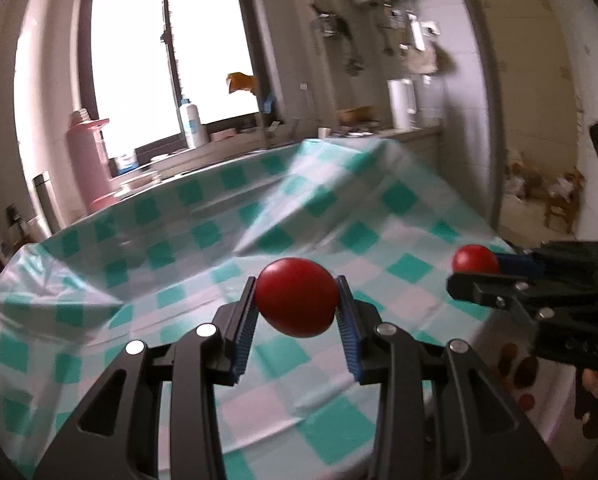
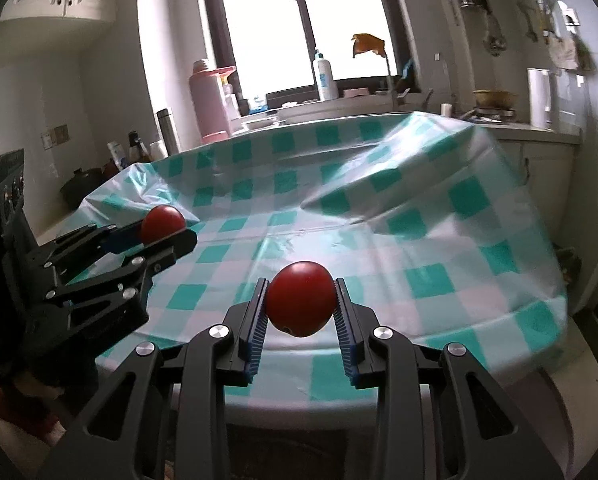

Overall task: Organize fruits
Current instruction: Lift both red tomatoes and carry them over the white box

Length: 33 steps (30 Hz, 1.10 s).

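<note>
My left gripper (image 1: 297,300) is shut on a smooth red round fruit (image 1: 297,296), held above the table with the green-and-white checked cloth (image 1: 219,240). My right gripper (image 2: 301,300) is shut on a second red round fruit (image 2: 301,298), held over the table's near edge. Each gripper shows in the other's view: the right gripper (image 1: 473,270) with its fruit (image 1: 475,259) at the right, the left gripper (image 2: 171,228) with its fruit (image 2: 163,218) at the left. The two grippers are side by side, apart.
The cloth (image 2: 379,220) is rumpled, with raised folds at the back. Behind the table a kitchen counter holds a pink thermos (image 2: 207,96), a white bottle (image 2: 325,76), a steel flask (image 2: 167,128) and dishes. A window (image 2: 299,20) is behind.
</note>
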{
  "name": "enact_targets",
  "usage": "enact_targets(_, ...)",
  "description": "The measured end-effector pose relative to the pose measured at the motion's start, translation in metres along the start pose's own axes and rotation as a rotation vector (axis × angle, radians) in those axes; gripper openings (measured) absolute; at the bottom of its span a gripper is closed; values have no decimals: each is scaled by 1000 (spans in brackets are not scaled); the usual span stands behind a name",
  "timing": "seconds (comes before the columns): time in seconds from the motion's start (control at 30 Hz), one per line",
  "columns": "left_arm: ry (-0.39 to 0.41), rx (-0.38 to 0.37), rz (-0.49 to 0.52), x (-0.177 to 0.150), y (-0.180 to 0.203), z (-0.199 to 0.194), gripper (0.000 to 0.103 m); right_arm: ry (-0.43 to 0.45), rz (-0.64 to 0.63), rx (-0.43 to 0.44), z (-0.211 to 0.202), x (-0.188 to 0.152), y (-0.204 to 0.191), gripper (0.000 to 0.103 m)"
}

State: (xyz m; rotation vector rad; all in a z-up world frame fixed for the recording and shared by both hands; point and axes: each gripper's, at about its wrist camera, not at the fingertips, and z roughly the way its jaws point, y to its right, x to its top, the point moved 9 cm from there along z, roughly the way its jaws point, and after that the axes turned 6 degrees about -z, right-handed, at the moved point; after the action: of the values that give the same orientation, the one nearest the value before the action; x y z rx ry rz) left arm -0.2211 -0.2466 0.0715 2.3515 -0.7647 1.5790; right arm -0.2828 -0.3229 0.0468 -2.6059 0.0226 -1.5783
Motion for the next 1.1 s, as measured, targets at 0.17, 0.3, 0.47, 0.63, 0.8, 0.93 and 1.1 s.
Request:
enact_targets(0.17, -69, -104, 84, -17, 54, 11, 38, -31, 76, -73, -15, -28, 42, 32)
enact_targets(0.3, -95, -172, 166, -27, 96, 14, 38, -60, 134, -141, -30, -56, 76, 32)
enact_targets(0.47, -157, -269, 245, -43, 149, 23, 38, -97, 212, -236, -49, -94, 118, 32)
enact_targets(0.63, -210, -359, 329, -58, 198, 32, 38, -125, 268, -323, -59, -120, 151, 32)
enact_targets(0.8, -315, -419, 361, -86, 235, 54, 38, -169, 338, -390, -62, -152, 177, 32)
enact_targets(0.93, -397, -434, 385, -117, 253, 79, 38, -221, 360, -406, -55, -176, 186, 32)
enact_targets(1.1, -494, -445, 409, -158, 263, 110, 38, -320, 415, -416, -36, -214, 195, 32)
